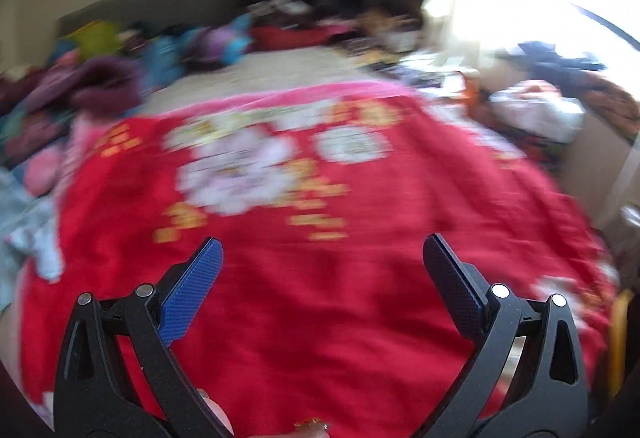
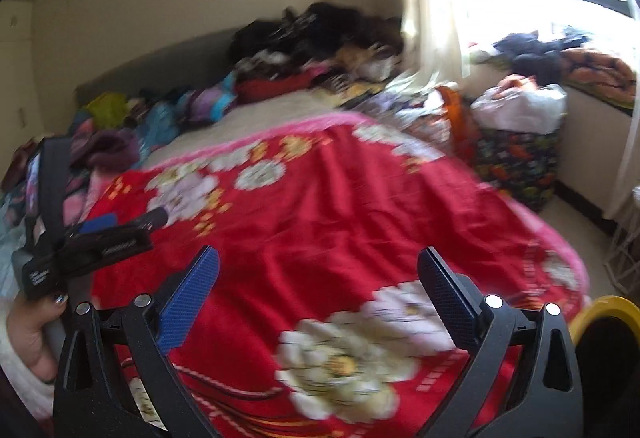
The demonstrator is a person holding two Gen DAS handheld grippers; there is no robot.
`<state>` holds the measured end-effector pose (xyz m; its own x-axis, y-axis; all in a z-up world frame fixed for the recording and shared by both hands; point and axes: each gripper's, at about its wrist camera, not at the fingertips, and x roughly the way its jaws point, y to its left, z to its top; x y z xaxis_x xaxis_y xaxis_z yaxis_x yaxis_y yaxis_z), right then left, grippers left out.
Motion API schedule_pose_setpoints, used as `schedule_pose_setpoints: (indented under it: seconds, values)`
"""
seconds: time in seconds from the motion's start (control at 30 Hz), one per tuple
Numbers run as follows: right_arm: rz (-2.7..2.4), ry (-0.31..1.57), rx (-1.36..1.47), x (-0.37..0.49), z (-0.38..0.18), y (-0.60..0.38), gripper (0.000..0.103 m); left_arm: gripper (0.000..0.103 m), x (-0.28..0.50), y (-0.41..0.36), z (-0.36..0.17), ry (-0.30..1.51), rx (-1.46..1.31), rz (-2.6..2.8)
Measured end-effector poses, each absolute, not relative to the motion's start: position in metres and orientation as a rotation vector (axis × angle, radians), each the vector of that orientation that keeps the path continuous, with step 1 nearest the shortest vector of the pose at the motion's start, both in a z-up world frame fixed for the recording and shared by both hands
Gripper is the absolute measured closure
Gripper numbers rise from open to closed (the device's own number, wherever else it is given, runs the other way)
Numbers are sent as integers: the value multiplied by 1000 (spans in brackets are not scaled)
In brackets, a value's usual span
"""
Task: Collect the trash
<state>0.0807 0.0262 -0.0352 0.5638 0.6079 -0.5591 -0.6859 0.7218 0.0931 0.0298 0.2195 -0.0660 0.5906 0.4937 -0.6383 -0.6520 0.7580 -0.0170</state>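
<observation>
Both claws, left gripper [image 1: 322,252] and right gripper [image 2: 318,264], gape wide and empty above the red blanket [image 1: 320,298]; blurred views risk snagging fabric instead of trash.

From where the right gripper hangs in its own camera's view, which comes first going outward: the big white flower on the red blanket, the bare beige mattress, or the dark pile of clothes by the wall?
1. Big white flower, just ahead of the right gripper.
2. Bare beige mattress, beyond the red blanket.
3. Dark clothes pile, against the far wall.
</observation>
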Motion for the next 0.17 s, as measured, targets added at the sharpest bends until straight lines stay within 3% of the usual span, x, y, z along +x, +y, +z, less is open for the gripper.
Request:
schedule_pose_setpoints:
  seconds: [0.17]
  values:
    - [990, 814, -336, 69, -101, 178, 6, 11, 10, 330, -124, 779, -345, 968]
